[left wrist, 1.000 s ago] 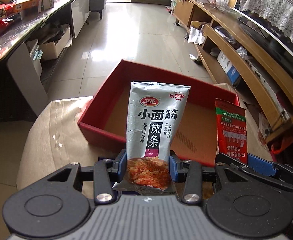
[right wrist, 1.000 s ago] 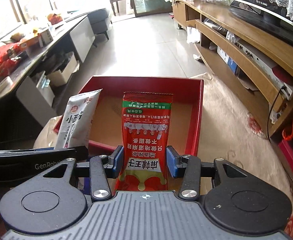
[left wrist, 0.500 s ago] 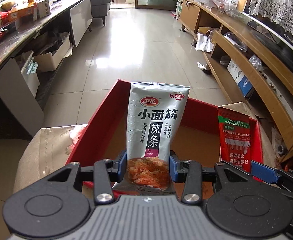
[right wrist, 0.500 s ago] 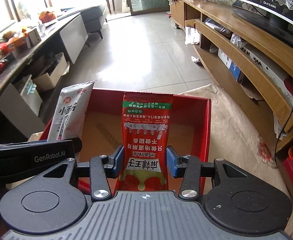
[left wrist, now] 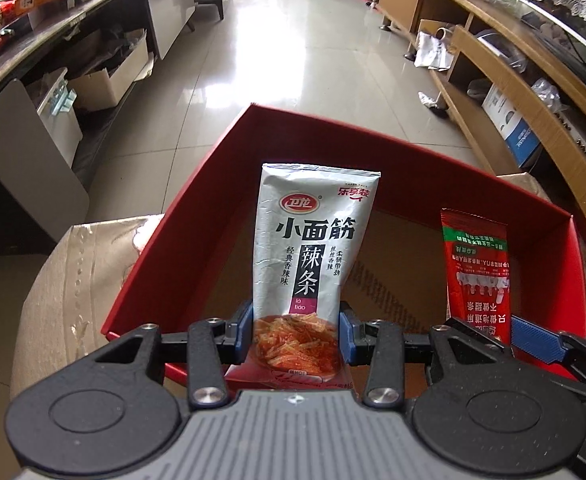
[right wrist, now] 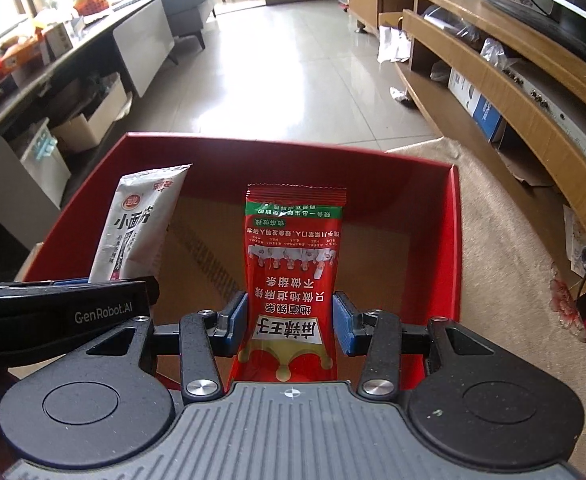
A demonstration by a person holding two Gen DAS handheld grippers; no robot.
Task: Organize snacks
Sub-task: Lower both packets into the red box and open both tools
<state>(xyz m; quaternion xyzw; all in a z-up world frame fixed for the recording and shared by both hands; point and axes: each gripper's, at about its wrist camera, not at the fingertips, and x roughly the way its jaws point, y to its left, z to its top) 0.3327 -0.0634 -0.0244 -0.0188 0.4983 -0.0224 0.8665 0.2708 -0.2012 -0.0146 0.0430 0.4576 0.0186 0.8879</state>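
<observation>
Left gripper (left wrist: pixel 296 334): clenched on silver pack (left wrist: pixel 313 248), pinched near its lower end so the body stands upright and clear ahead of the fingers; pack hangs above the near-left part of the red box (left wrist: pixel 181 240).
Right gripper (right wrist: pixel 289 322): clenched on red pack (right wrist: pixel 293 256), print upside down, same low pinch, upright; held above the box's middle, just beside the left gripper.
Red box: open-topped, floor bare cardboard, nothing lying in it; sits on a taped carton (left wrist: pixel 77 272) and a beige cover (right wrist: pixel 505 264).
Room, as judged: both packs already inside the rim line; straight lowering looks free; near wall lies under the fingers; the two grippers crowd each other sideways.
</observation>
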